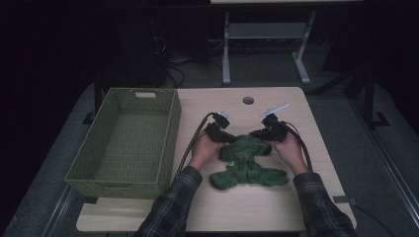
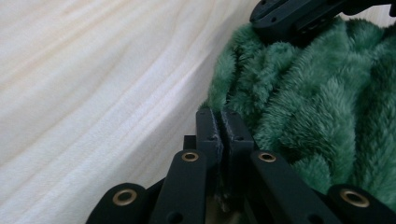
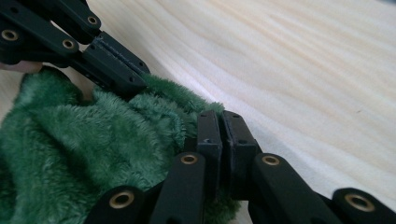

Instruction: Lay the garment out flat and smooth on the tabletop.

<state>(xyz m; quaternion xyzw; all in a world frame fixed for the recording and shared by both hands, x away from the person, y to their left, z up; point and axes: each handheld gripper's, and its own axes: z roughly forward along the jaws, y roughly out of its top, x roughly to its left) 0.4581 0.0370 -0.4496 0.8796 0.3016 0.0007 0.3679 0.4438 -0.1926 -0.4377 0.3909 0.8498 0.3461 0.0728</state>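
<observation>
A fluffy green cloth [image 1: 244,163] lies crumpled on the wooden table [image 1: 301,118], a little right of centre. My left gripper [image 1: 228,139] is at the cloth's far left corner and my right gripper [image 1: 257,133] at its far right corner, each held in a hand. In the left gripper view the jaws [image 2: 223,114] are pressed together on the edge of the cloth [image 2: 317,102], with the right gripper [image 2: 299,16] beyond. In the right gripper view the jaws [image 3: 219,116] are closed, with pile of the cloth [image 3: 70,154] around and under them. The left gripper [image 3: 112,60] pinches the far corner.
A green woven basket [image 1: 170,133] stands empty on the left of the table, close to my left forearm. A round cable hole [image 1: 248,100] sits near the table's far edge. Bare tabletop lies to the right and in front of the cloth.
</observation>
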